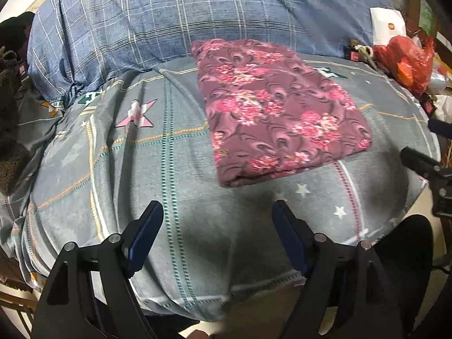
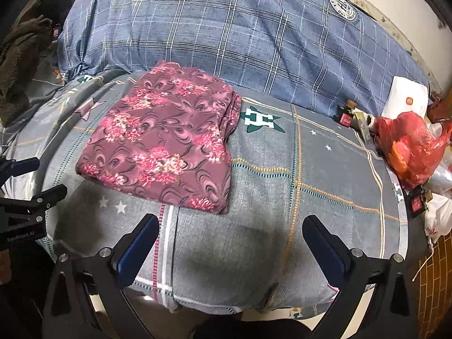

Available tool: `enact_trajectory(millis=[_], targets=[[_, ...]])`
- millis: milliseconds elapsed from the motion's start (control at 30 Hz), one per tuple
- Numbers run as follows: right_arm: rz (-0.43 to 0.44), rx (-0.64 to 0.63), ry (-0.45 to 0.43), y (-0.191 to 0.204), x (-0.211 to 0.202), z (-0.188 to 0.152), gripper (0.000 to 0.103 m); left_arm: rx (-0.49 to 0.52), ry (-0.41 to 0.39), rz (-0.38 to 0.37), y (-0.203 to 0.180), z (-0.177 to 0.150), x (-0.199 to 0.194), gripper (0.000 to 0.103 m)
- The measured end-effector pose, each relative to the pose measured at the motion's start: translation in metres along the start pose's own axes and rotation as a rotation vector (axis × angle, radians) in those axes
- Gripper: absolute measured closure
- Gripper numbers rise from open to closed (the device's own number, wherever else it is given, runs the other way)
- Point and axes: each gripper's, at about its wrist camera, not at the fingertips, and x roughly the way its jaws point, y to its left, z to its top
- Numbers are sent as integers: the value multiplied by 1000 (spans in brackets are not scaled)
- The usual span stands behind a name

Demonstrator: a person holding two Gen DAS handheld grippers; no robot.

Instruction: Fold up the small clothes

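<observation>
1. Left wrist view shows the left gripper (image 1: 217,217) nearest to the camera, its two blue-padded fingers spread wide with nothing between them, above the near edge of the bed (image 1: 197,268). In the right wrist view the right gripper (image 2: 230,230) has its jaws wide apart too and holds nothing.

2. Under both grippers lies the grey bedsheet (image 2: 282,197) with stars and coloured check lines. It is a little wrinkled toward the left side of the bed.

3. Further in, on the middle of the bed, lies the floral garment (image 1: 279,110), maroon with pink flowers. It is a flat, almost rectangular packet of several layers, so I judge that the folding is mostly done. No gripper touches it. Its far end comes close to the blue plaid quilt (image 1: 158,28).

4. Handling, as I judge it: the cloth looks thin, soft and light. It will bend and sag when lifted, and the layers can slide open. The stacked edges on its right side (image 2: 233,113) are loose; the near edge (image 1: 254,176) looks like a closed fold. It is better to pinch two corners through all layers together.

5. At the right edge of the bed, well apart from the garment, are a red plastic bag (image 2: 409,147) and a white box (image 2: 406,99).

6. At the far left side lies a dark brown fluffy cloth (image 2: 19,56).
</observation>
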Motion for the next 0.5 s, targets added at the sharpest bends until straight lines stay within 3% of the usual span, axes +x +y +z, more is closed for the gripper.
enact_trajectory(millis=[500], targets=[[15,75,42,-16,0,-17,1,53,-14,-61,-24,-7,-13,23]])
